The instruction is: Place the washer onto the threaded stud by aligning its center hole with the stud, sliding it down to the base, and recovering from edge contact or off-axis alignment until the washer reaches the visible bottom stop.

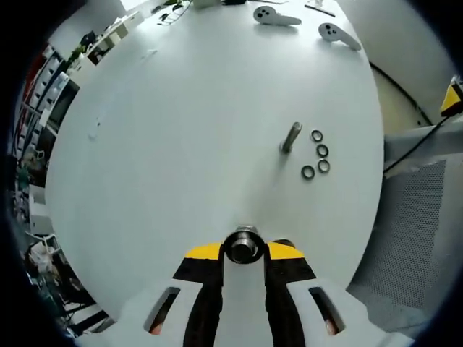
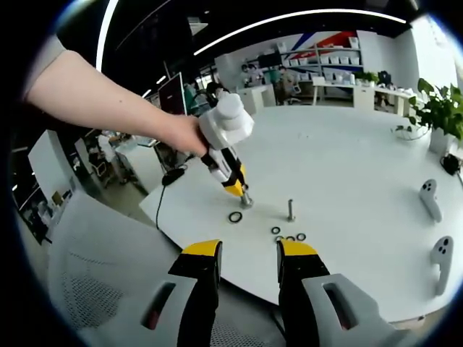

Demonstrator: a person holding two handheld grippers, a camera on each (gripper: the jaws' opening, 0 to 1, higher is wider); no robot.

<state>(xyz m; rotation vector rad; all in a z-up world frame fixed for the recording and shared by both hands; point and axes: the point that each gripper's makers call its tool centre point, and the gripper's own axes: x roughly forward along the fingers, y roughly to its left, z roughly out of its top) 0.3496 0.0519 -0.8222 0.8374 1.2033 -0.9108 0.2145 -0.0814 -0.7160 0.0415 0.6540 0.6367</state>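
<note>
White table (image 1: 181,144): washer (image 2: 235,217) beside left hand-held gripper (image 2: 244,199).

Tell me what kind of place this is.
Probably an open-plan office or lab: a large white table, shelving with storage boxes along the back wall, a potted plant, and handheld controllers lying on the table.

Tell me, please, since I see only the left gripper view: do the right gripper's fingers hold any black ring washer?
Observer: No. The right gripper is open, with nothing between its fingers.
Operator: Does any washer lie near my left fingers, hidden from me?
Observer: Yes. One black ring washer lies flat on the white round table, just beside the round metal part gripped by the left gripper.
</note>
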